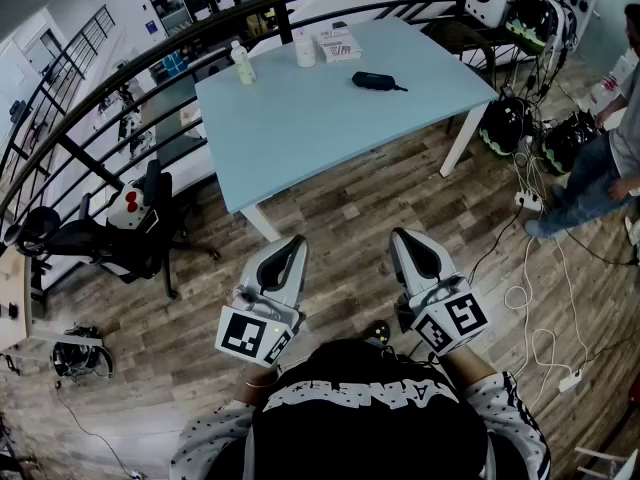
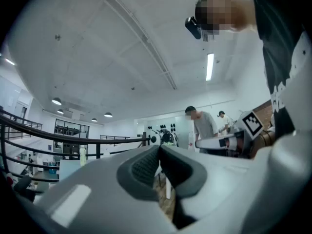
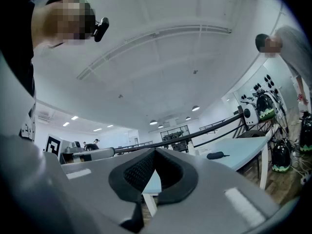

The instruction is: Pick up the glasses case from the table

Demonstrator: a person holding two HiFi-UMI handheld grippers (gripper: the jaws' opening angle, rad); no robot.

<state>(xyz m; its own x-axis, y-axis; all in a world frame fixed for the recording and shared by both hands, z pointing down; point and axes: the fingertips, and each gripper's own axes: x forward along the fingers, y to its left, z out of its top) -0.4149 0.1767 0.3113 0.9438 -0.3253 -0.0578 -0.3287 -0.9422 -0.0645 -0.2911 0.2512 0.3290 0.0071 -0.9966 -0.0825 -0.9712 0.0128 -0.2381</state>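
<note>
Head view: nearest, the left gripper point(image 1: 290, 248) and right gripper point(image 1: 408, 243), grey moulded shells with dark ribbed pads, point level above the wood-plank floor point(image 1: 350, 208). Each has its jaws pressed together with nothing between them. Beyond them stands the desk point(image 1: 300, 128), with a smooth pale-blue top on white legs. The glasses case point(image 1: 375, 81), a dark, elongated, round-ended pod with a thin cord at one end, lies flat toward the desk's far side, well apart from both grippers. No part of the pick-up is done yet: approach, grasp and lift all remain. A clear bottle point(image 1: 243, 63) stands near the far edge.
</note>
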